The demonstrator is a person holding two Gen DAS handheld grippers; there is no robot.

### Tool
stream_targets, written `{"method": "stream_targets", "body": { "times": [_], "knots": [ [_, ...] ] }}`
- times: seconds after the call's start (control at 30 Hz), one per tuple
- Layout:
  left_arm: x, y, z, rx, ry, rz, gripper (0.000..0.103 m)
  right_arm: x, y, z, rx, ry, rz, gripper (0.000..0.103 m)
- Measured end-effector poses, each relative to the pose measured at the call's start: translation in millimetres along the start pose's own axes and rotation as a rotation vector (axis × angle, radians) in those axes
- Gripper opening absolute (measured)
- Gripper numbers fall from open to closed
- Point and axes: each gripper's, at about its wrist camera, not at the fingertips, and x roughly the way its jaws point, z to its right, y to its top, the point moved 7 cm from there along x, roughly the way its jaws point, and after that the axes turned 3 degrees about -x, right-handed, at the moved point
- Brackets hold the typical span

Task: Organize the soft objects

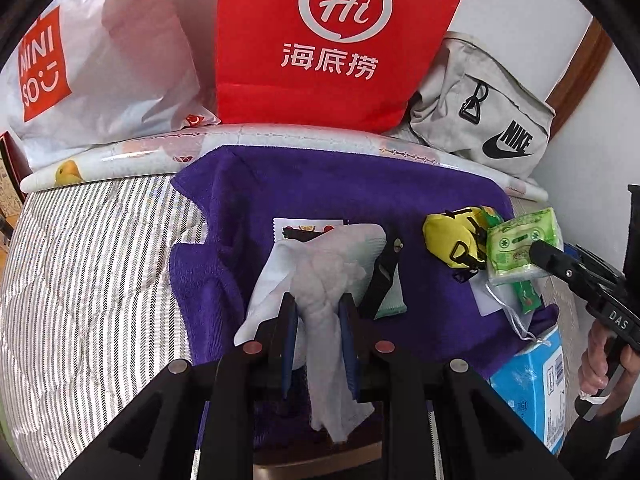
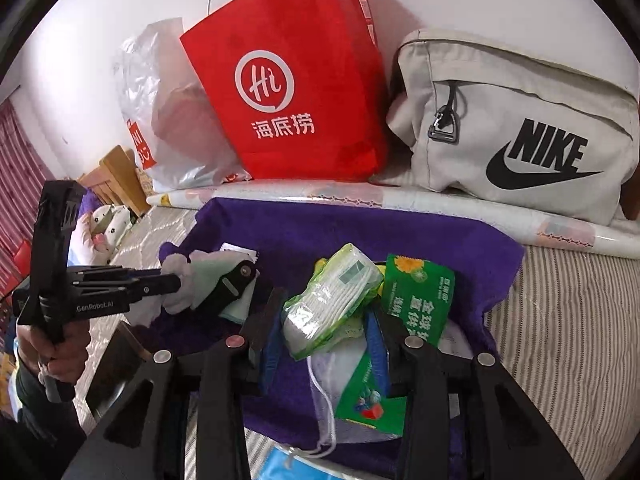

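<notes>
Clamped between the jaws of the left gripper (image 1: 318,304), a crumpled white cloth (image 1: 324,276) hangs out of both ends of the grip above a purple towel (image 1: 312,188) spread on a striped bed (image 1: 92,264). Under the cloth lie a pale green pad (image 1: 394,300) and a black clip (image 1: 382,276), with a small printed packet (image 1: 306,226) peeking out at 12 o'clock from them.

At 3 o'clock from the cloth, the right gripper (image 2: 324,332) has its jaws closed on a green-and-white tissue pack (image 2: 332,300), held over the same towel. Beside that pack sit a green sachet with a flower print (image 2: 416,296) at 2 o'clock, a second green packet (image 2: 368,400) and a white mesh drawstring pouch (image 2: 324,384) beneath it. A yellow pouch with black straps (image 1: 448,240) rests on the towel just left of the tissue pack, and a blue box (image 1: 532,380) lies at the towel's near right corner.

Along the wall at 12 o'clock stand a white plastic shopping bag (image 1: 104,60), a red paper bag (image 1: 332,40) and a grey sports bag (image 1: 484,100), with a rolled printed sheet (image 1: 280,140) lying in front of them. A person's hand (image 1: 600,364) grips the handle of the right gripper.
</notes>
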Motion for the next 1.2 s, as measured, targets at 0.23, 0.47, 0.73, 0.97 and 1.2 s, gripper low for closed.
{"method": "stream_targets", "body": {
  "times": [0.23, 0.47, 0.73, 0.97, 1.2],
  "knots": [
    [1.4, 2.0, 2.3, 0.010, 0.019, -0.007, 0.030, -7.2, -10.4, 11.8, -0.009, -0.051, -0.029, 0.046],
    [-16.4, 6.0, 7.6, 0.033, 0.028, 0.056, 0.058, -14.9, -18.0, 23.8, -0.011, -0.127, -0.043, 0.066],
    [-54.6, 2.2, 15.1, 0.047, 0.057, 0.105, 0.066, -47.5, -16.3, 15.5, 0.005, -0.176, 0.011, 0.073],
    [-107.6, -22.0, 24.9, 0.043, 0.068, 0.157, 0.068, -98.7, -25.8, -8.2, 0.022, -0.228, 0.055, 0.083],
    [-155.0, -60.4, 45.8, 0.047, 0.042, 0.193, 0.083, -157.2, -49.0, -46.5, -0.020, -0.265, 0.140, 0.095]
  ]
}}
